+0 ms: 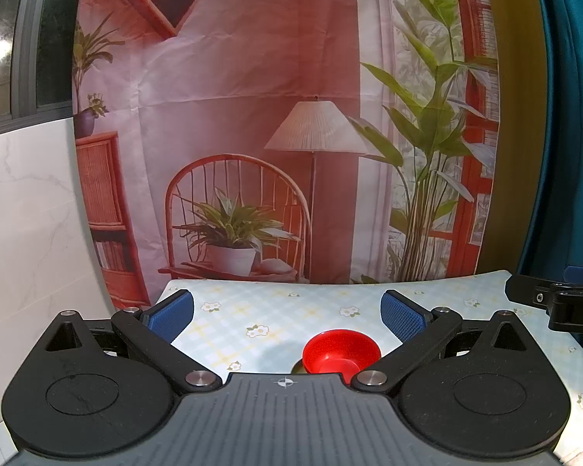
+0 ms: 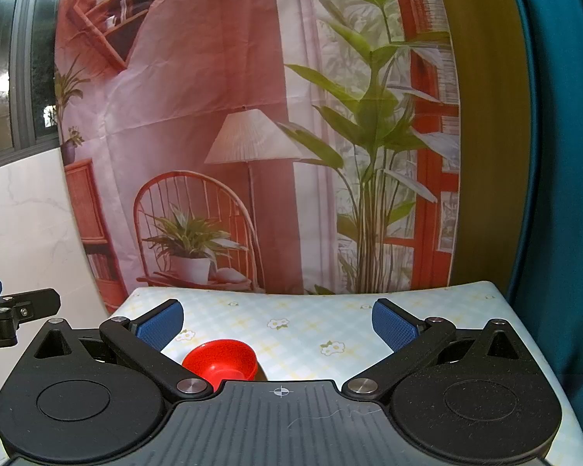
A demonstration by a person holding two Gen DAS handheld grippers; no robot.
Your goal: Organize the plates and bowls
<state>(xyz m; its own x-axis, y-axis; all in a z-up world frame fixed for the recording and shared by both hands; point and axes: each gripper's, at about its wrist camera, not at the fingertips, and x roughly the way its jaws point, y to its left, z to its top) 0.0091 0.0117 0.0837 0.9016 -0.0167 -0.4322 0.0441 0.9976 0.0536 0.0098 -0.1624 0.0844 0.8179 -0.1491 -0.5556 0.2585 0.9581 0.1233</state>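
Note:
A small red bowl (image 1: 341, 352) sits on the flowered checked tablecloth (image 1: 276, 310), close under the left gripper's body and right of its centre line. It also shows in the right wrist view (image 2: 221, 361), low and left of centre. Something dark or yellowish lies partly hidden under it. My left gripper (image 1: 287, 314) is open and empty, above the table. My right gripper (image 2: 278, 324) is open and empty too. The right gripper's tip shows at the right edge of the left wrist view (image 1: 555, 303); the left gripper's tip shows at the left edge of the right wrist view (image 2: 15, 310).
A printed backdrop (image 1: 252, 116) of a room with chair, lamp and plants hangs behind the table's far edge. A white marble-look wall (image 1: 23, 213) is to the left, a teal curtain (image 2: 563, 155) to the right. The table ends near the right in the right wrist view.

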